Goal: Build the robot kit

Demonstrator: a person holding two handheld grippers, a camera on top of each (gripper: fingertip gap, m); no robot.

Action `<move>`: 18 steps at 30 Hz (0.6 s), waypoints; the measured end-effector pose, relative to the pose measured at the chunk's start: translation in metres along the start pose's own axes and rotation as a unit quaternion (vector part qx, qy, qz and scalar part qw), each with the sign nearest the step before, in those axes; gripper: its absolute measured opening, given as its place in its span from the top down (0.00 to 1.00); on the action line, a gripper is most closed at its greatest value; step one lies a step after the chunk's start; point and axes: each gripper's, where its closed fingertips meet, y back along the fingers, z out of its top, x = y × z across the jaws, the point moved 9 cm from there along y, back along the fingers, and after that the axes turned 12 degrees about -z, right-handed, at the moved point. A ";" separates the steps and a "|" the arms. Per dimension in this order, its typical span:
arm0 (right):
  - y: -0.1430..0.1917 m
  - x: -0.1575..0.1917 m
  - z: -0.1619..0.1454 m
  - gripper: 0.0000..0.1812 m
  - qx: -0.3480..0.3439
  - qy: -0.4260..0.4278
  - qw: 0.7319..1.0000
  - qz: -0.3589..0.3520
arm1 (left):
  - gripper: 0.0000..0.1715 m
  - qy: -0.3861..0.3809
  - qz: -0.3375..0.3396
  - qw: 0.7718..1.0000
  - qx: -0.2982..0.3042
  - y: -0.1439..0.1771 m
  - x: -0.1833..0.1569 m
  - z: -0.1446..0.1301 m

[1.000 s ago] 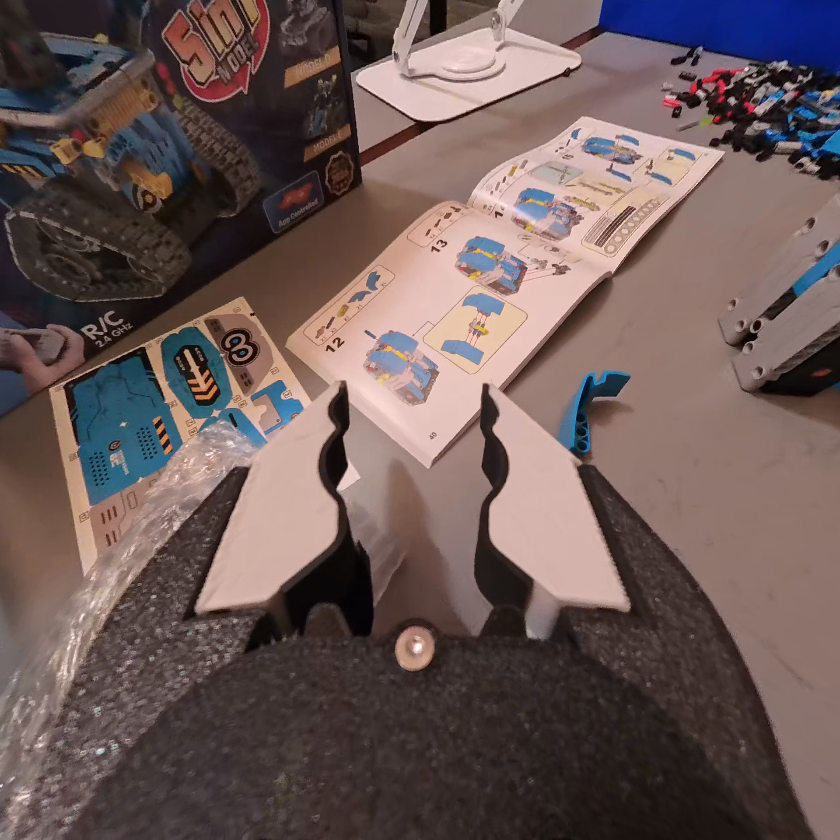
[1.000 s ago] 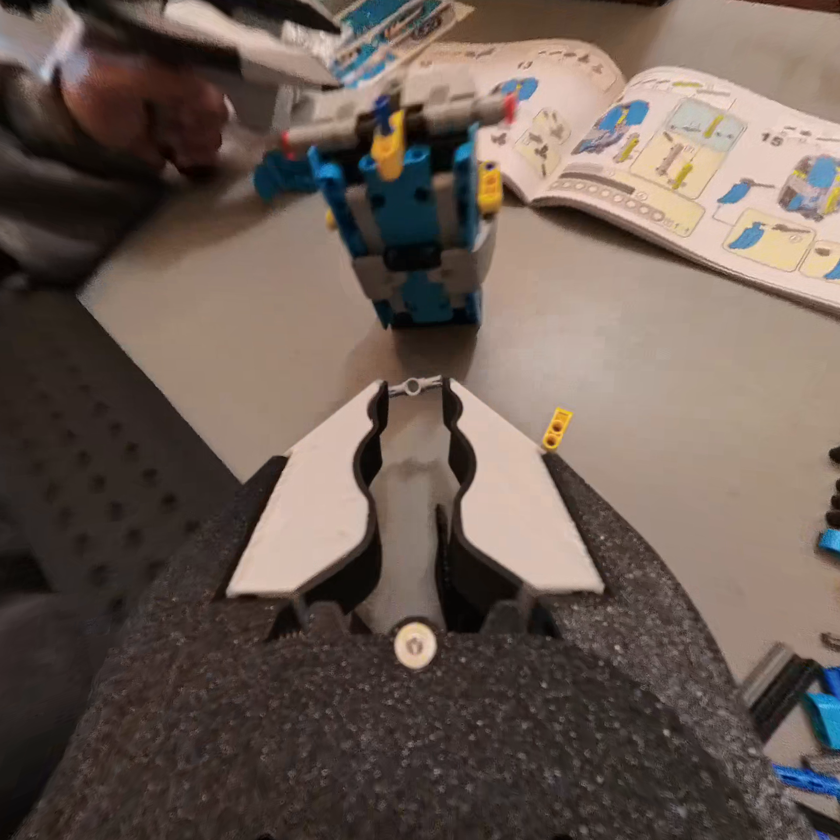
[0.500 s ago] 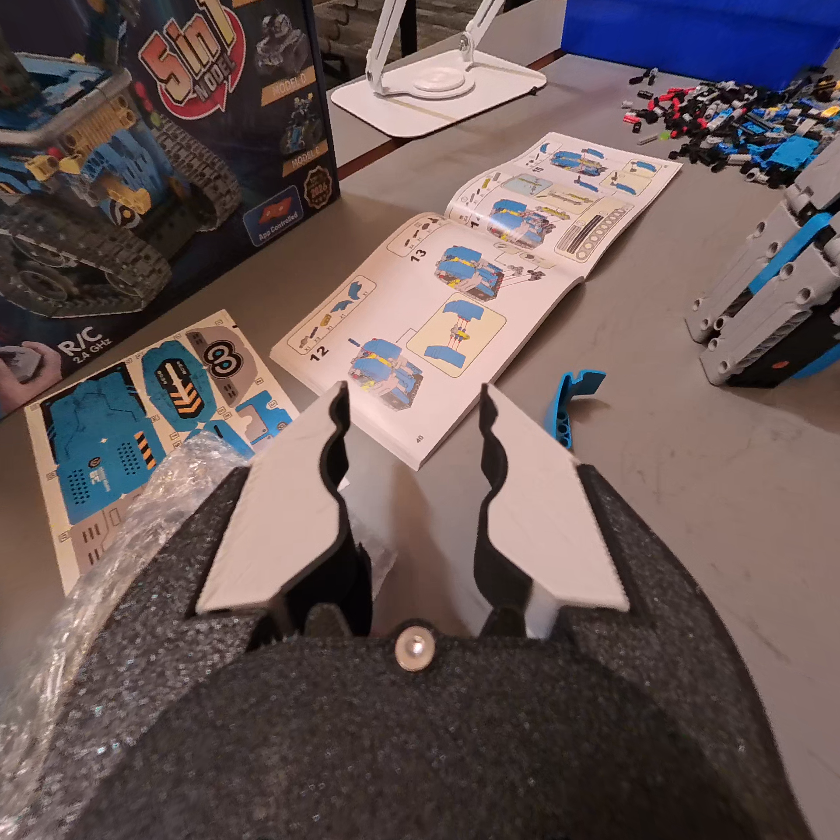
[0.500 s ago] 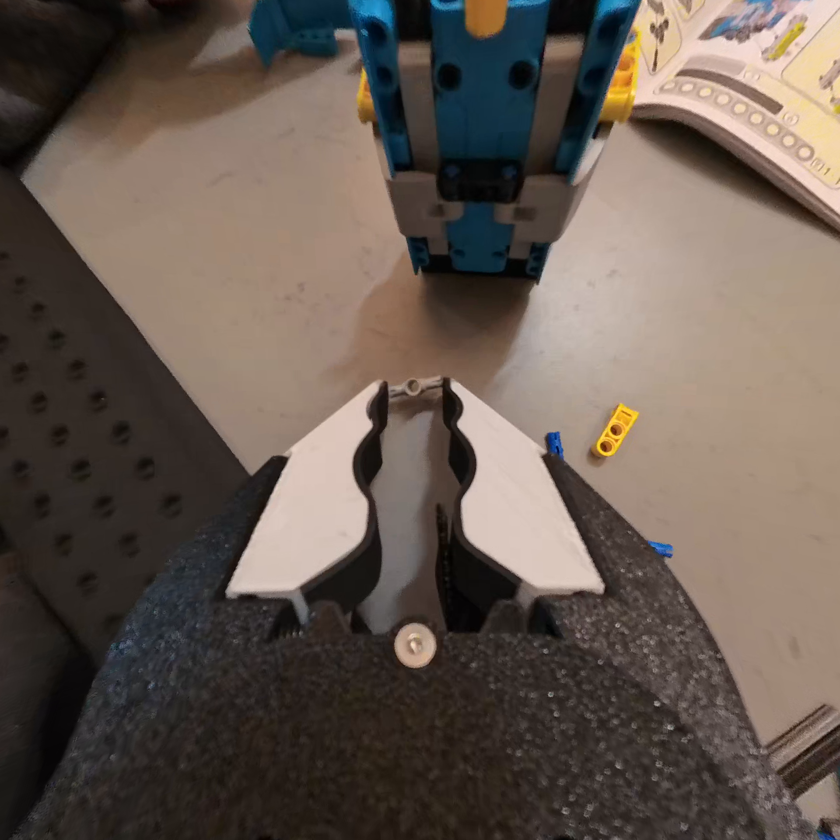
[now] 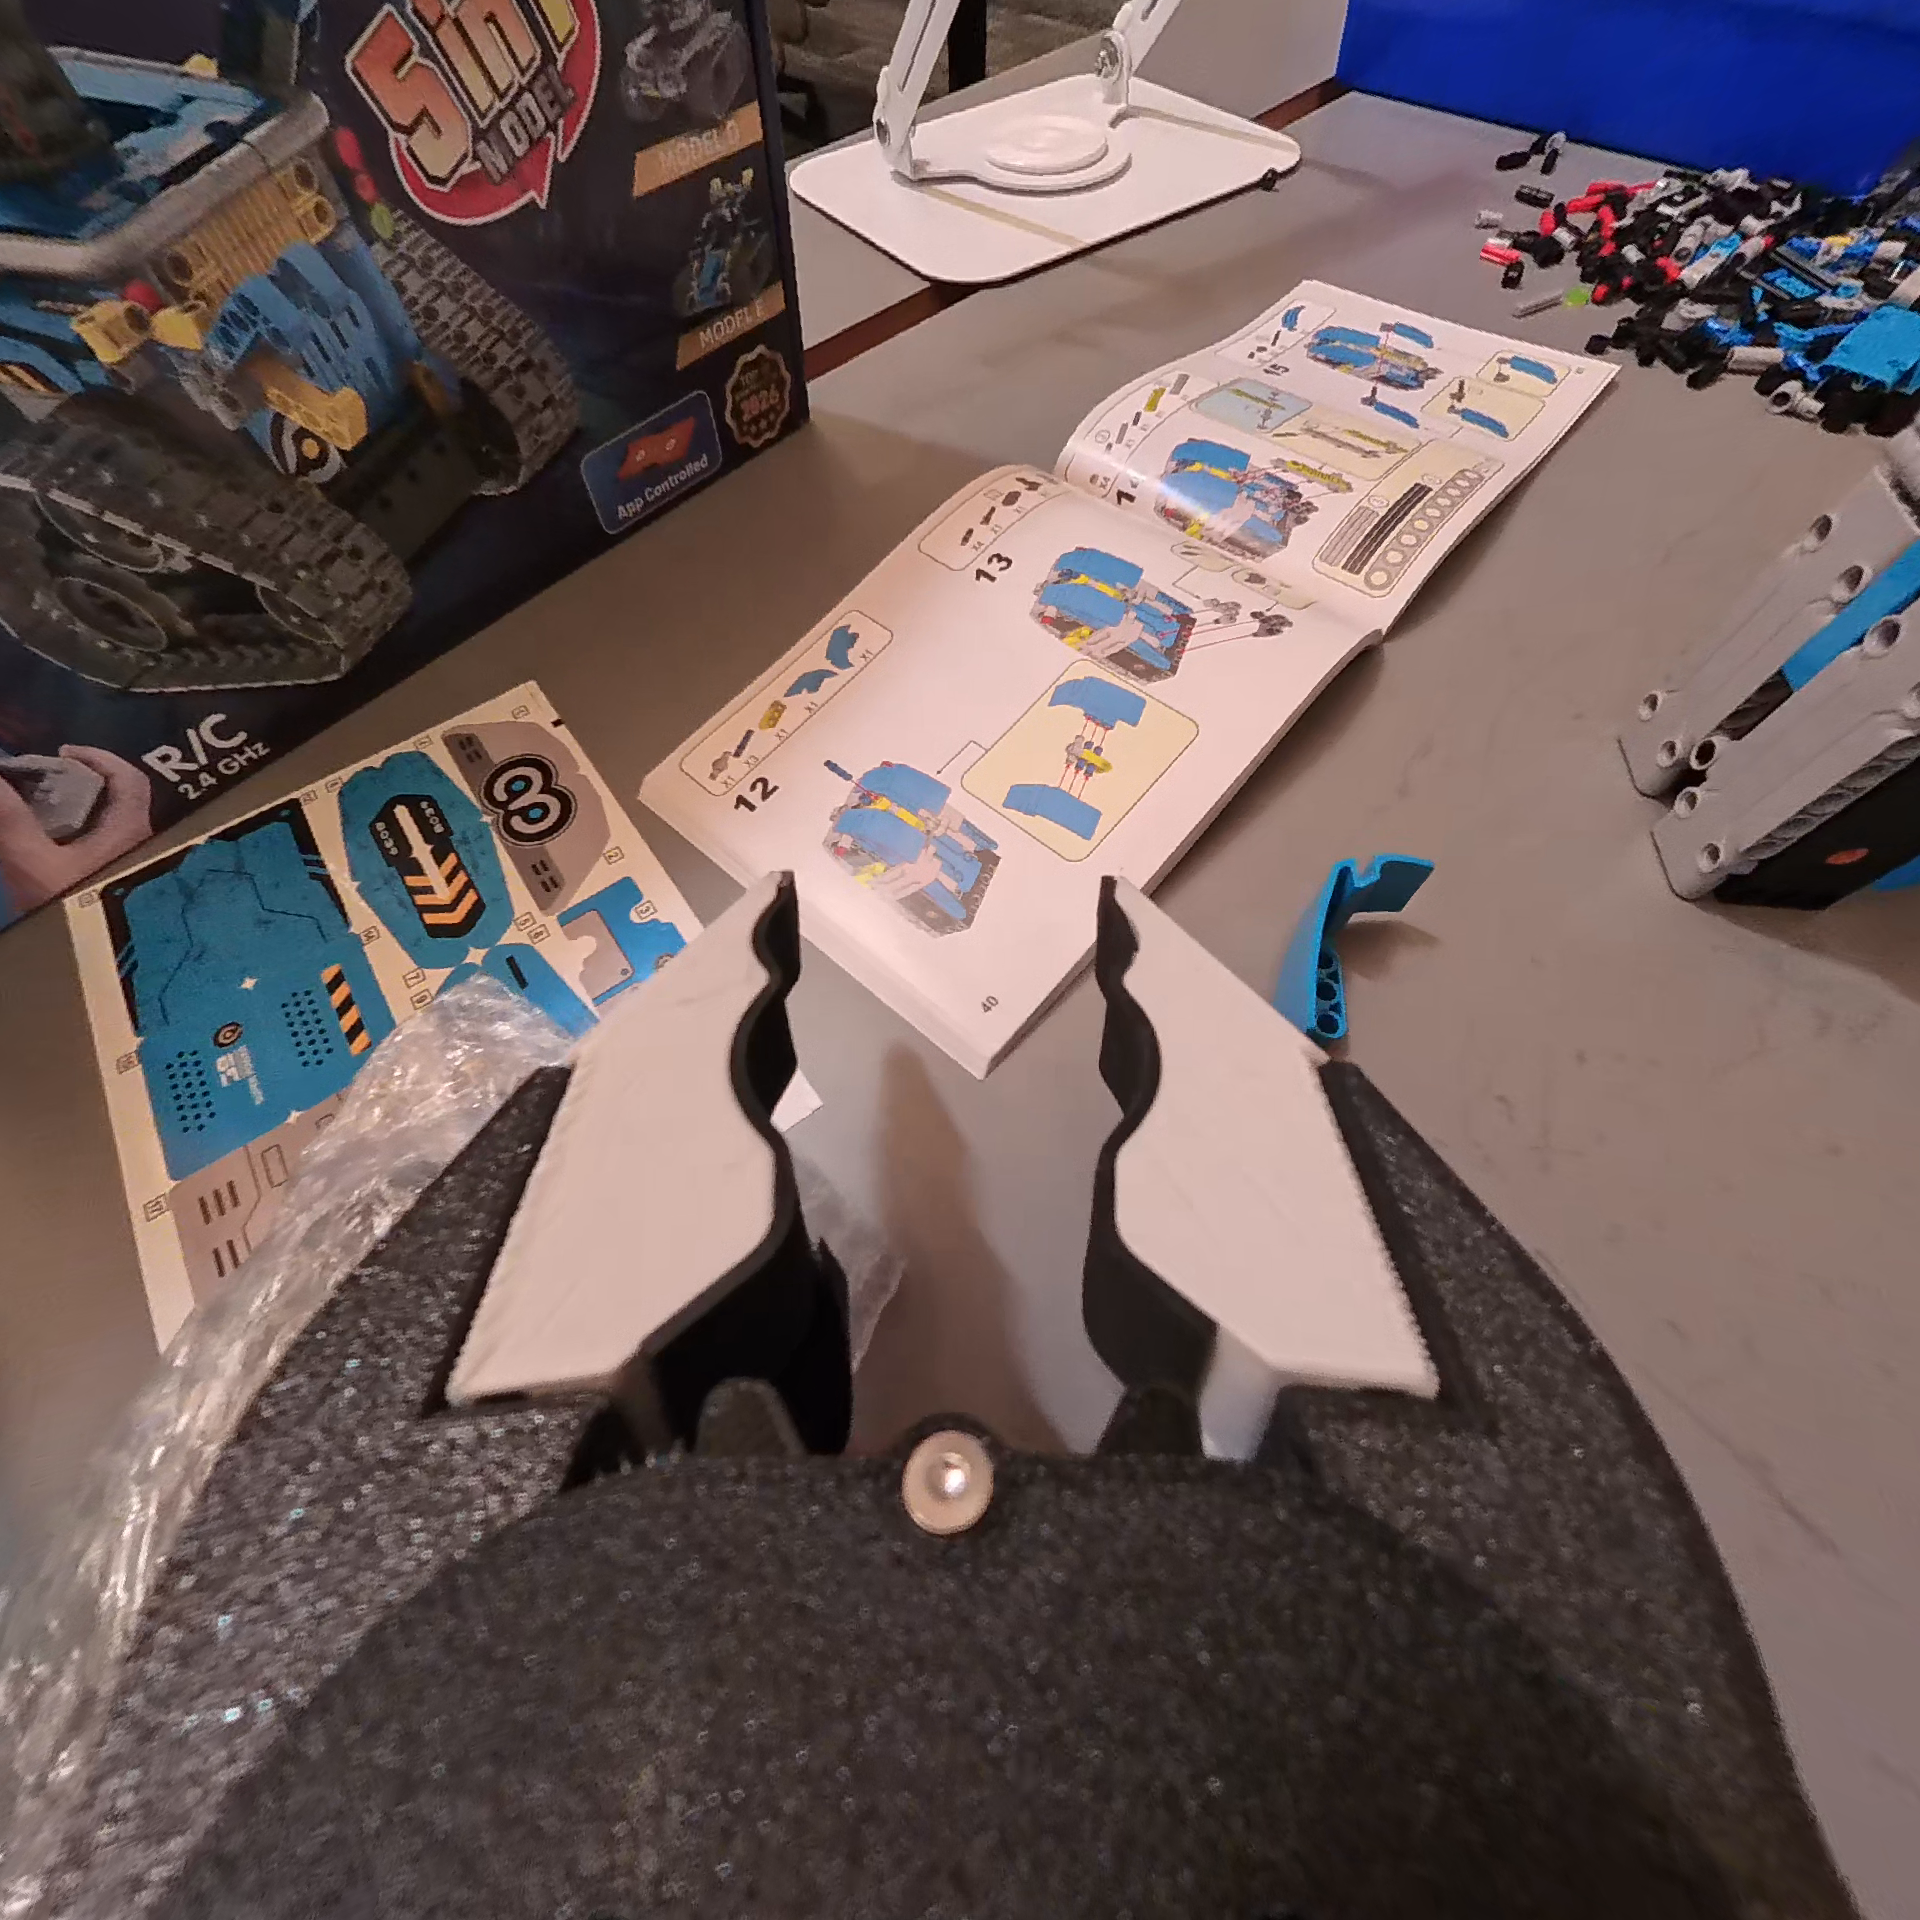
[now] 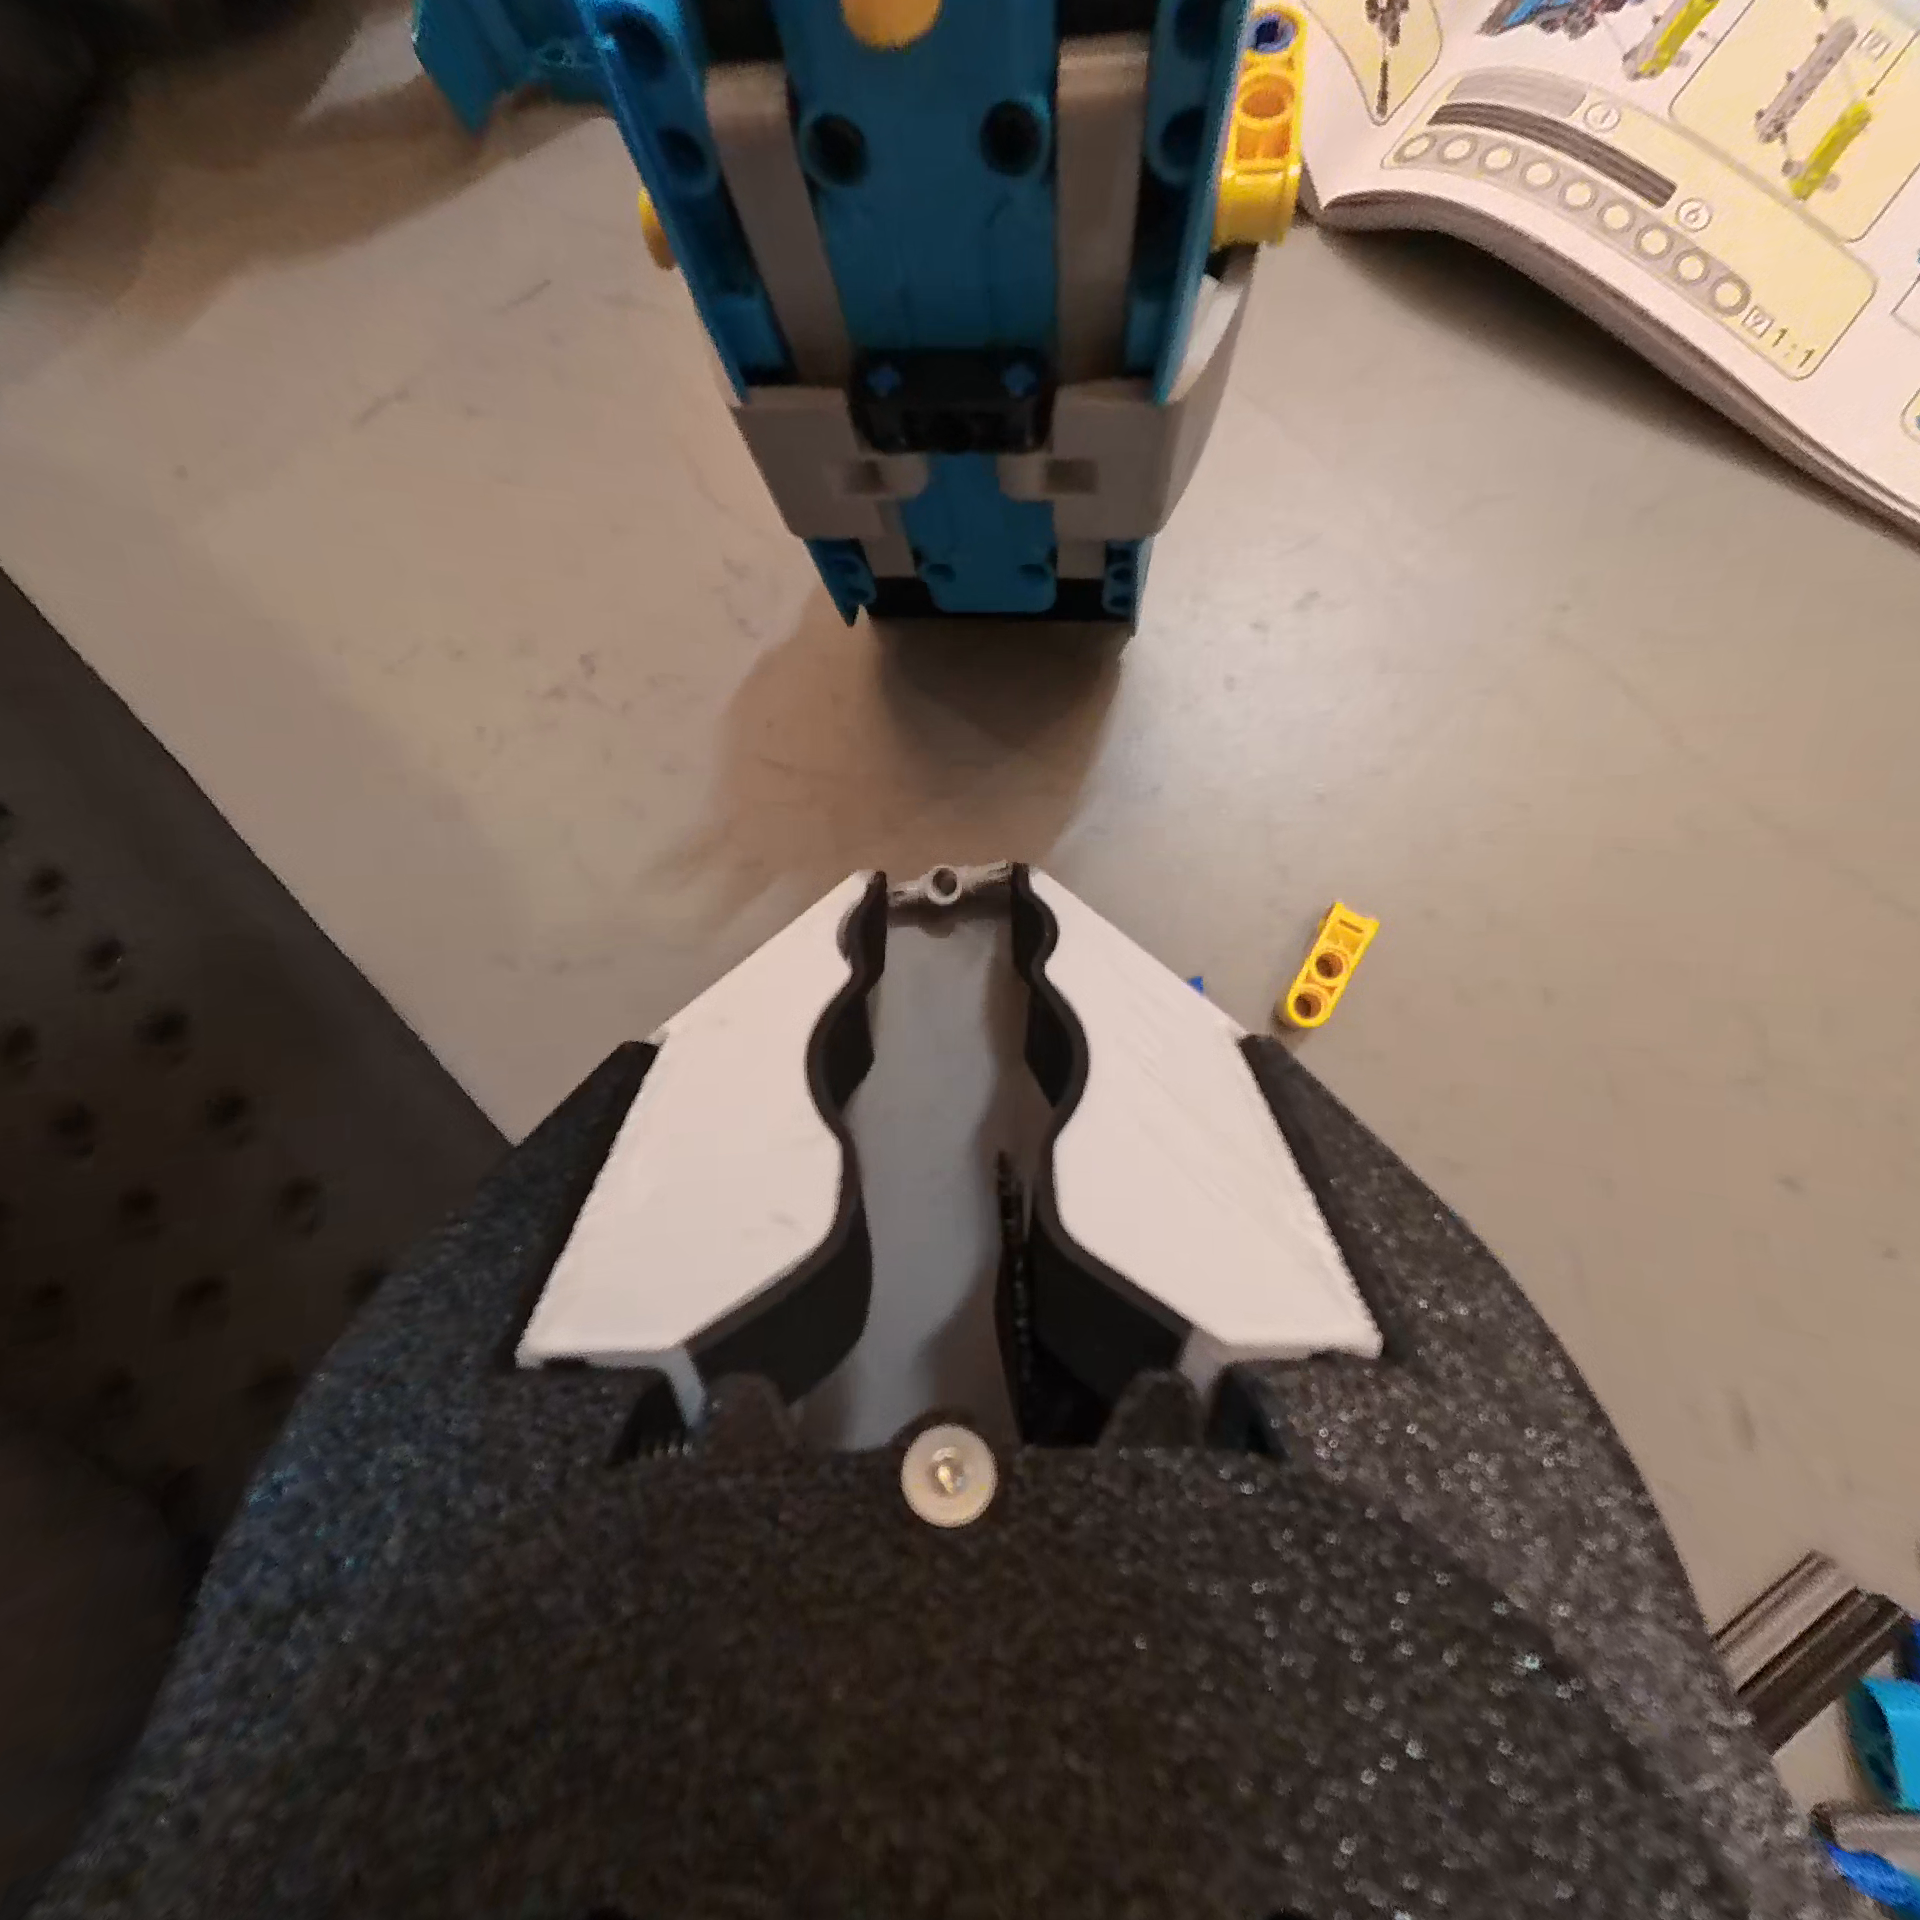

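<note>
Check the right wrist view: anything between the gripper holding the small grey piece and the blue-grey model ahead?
Nothing visible. The right gripper pinches the small grey connector at its tips; bare table lies between it and the blue-grey model. A yellow piece lies off to the right, apart.

Booklet (image 5: 1122,665) right of box (image 5: 364,343) (behind stickers (image 5: 312,935))

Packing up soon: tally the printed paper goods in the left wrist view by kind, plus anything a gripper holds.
box: 1
instruction booklet: 1
sticker sheet: 1
small grey piece, pinched in the right gripper: 1
Total: 4
</note>
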 end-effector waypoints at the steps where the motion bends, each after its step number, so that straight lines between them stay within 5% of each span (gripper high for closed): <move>1: 0.001 -0.001 0.001 0.87 -0.009 0.000 1.000 -0.002 | 0.67 0.002 -0.001 1.000 0.001 0.000 0.000 0.000; 18: -0.003 -0.006 0.001 0.84 0.004 -0.024 1.000 0.013 | 0.67 0.005 -0.005 1.000 0.012 -0.003 0.001 -0.001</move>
